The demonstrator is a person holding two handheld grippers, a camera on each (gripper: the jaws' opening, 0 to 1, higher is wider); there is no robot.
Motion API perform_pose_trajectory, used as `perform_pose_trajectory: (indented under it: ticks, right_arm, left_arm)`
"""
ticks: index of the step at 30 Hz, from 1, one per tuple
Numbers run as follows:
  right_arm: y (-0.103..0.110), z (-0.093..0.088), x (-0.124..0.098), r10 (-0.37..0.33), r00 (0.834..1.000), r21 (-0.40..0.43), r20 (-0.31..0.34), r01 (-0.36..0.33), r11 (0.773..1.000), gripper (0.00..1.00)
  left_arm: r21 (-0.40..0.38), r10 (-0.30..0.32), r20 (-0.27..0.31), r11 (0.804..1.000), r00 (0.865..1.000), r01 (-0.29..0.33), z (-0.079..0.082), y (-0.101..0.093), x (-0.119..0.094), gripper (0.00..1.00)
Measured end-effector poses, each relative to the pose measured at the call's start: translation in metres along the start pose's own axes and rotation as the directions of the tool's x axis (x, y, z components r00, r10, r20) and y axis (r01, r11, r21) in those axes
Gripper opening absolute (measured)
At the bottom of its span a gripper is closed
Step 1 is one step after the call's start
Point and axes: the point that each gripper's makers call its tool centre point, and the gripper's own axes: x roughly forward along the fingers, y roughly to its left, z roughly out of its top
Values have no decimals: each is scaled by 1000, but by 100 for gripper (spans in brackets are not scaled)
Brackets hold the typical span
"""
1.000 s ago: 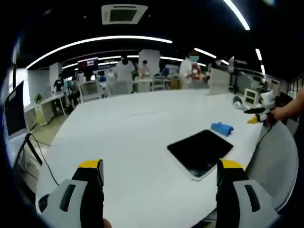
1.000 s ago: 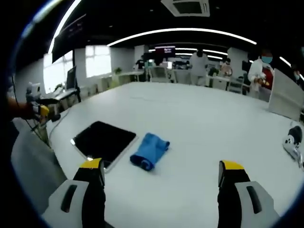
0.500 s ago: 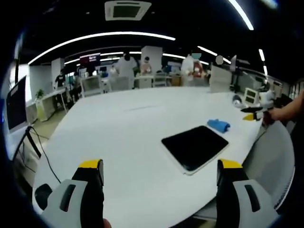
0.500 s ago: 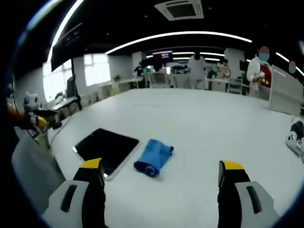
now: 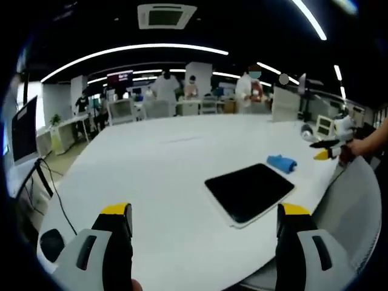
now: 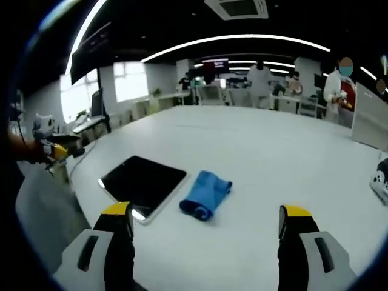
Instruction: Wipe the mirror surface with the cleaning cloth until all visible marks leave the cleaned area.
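Beside the mirror (image 6: 143, 183) lies the cloth (image 6: 206, 193), table (image 6: 273, 151) around.

Mirror (image 5: 250, 191) (image 6: 143, 182): flat rectangular slab, rounded corners, dark glossy face, thin pale rim. Lies flat on white table near its edge, set at angle to it. Small bright glint at near corner in right gripper view.

Cleaning cloth (image 5: 282, 163) (image 6: 205, 193): blue, bunched into loose crumpled roll. Rests on table just beside mirror's long edge, right of it in right gripper view, beyond its far corner in left gripper view. Whether touching, cannot tell.
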Motion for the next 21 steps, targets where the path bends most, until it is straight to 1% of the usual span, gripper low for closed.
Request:
perform_pose_trajectory:
  ticks: [2,3,4,5,6,8,10,13,15,17,18,21]
  right_arm:
    - [-3,0,-1,-17,1000,1,-3,17,1000,100]
    - [-5,0,-2,-27,1000,0,-6,27,1000,100]
    - [-6,1,-3,-35,999,3,-1,35,999,100]
    - [-8,2,-3,-43,999,6,5,43,999,100]
    - [-11,0,-4,-56,998,23,-4,56,998,100]
    - [-11,-1,-4,-57,998,31,-9,58,998,100]
    - [-11,3,-5,-67,998,24,7,67,997,100]
    - [-15,5,-6,-79,997,19,20,78,997,100]
    - [-18,1,-6,-84,996,29,6,84,996,100]
    - [-18,-7,-5,-80,996,25,-40,81,996,100]
    - [-17,-7,-4,-76,996,17,-43,77,997,100]
    - [-18,-7,-3,-70,995,-47,-69,67,997,100]
  left_arm:
    - [-19,-6,-18,1000,1000,6,-6,1,2,100]
    - [-16,-12,-20,1000,1000,12,-5,0,2,100]
    - [1,-20,-4,1000,1000,20,-1,-1,1,100]
    - [3,-22,-3,1000,1000,23,0,0,1,100]
    - [2,-27,-9,1000,1000,27,0,2,1,100]
    - [6,-27,-10,1000,1000,27,0,6,1,100]
    - [6,-28,-15,1000,999,28,-1,10,1,100]
    - [18,-30,-16,999,999,30,3,13,1,100]
    - [20,-28,-13,999,1000,28,5,15,1,100]
    - [15,-22,-20,1000,1000,22,3,17,1,100]
    - [13,-18,-20,1000,1000,19,3,18,1,100]
    - [-5,-8,-14,1000,1000,8,5,18,-2,100]
